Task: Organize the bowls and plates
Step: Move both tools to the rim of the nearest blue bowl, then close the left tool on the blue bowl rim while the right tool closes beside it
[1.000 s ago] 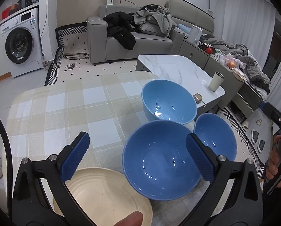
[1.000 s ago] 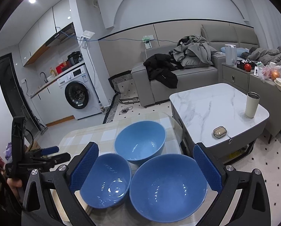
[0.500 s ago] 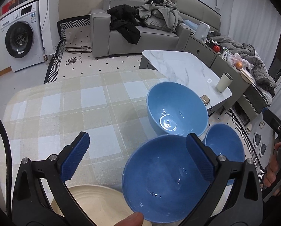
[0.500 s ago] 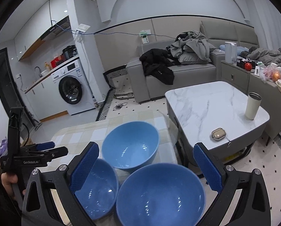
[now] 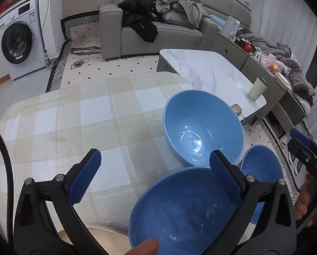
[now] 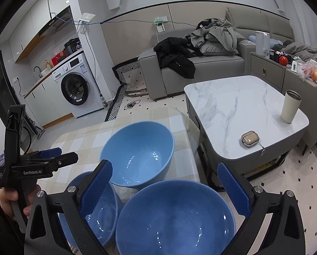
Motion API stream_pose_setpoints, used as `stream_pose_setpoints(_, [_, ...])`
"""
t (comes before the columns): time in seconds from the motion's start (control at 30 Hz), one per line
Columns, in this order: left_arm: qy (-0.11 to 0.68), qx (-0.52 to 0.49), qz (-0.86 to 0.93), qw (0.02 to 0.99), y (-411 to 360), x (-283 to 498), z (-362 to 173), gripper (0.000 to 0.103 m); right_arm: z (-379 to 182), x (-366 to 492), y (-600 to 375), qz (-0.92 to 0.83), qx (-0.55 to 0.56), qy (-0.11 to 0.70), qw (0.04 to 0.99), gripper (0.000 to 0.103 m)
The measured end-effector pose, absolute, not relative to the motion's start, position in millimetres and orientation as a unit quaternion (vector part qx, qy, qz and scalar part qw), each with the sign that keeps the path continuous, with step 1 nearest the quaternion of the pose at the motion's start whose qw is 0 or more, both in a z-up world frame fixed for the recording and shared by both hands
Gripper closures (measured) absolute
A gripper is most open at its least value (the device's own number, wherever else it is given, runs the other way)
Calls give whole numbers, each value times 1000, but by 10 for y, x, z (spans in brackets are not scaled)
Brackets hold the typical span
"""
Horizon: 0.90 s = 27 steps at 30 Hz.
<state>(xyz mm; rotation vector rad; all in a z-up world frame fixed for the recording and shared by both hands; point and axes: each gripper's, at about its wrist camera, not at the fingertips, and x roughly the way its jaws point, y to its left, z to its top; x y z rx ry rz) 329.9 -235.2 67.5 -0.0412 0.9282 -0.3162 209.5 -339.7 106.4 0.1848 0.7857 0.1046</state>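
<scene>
Three blue bowls stand on the checked tablecloth. In the left wrist view a deep far bowl sits ahead, a wide near bowl lies under my right finger, and a smaller bowl is at the right. A cream plate shows at the bottom edge. My left gripper is open and empty above the cloth. In the right wrist view my right gripper is open and empty over the wide bowl, with the small bowl left and the deep bowl ahead.
A marble coffee table with a cup and a small case stands right of the dining table. A grey sofa with clothes is behind. A washing machine is at the far left.
Both grippers have moved forward and lower toward the bowls, so the bowls sit closer and lower in both views. Both stay open. The plate has slid almost out of the left view.
</scene>
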Motion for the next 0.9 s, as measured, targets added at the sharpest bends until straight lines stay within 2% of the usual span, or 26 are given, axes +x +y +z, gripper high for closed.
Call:
stream_pose_setpoints(0.1, [455,-15,-152,877,-2404,3380,593,6,969,2164,-3405,55,92,390,915,5])
stream_pose_setpoints(0.23, [471,-10,-153,868,-2473,3494,452,26,796,2310,-3393,64,89,412,905,19])
stream_pose_setpoints(0.33, [479,-4,-156,864,-2538,3561,357,33,673,2429,-3378,67,86,428,897,25])
stream_pose_setpoints(0.6, [495,-1,-164,853,-2687,3762,145,38,392,2690,-3309,65,82,463,880,31])
stream_pose_setpoints(0.73, [507,1,-163,847,-2741,3857,48,51,259,2803,-3267,70,81,478,872,42])
stream_pose_setpoints(0.83, [507,9,-167,846,-2793,3891,1,54,210,2846,-3238,81,84,484,867,49])
stream_pose_setpoints(0.9, [509,7,-172,844,-2818,3914,-28,58,206,2857,-3230,79,81,482,869,49])
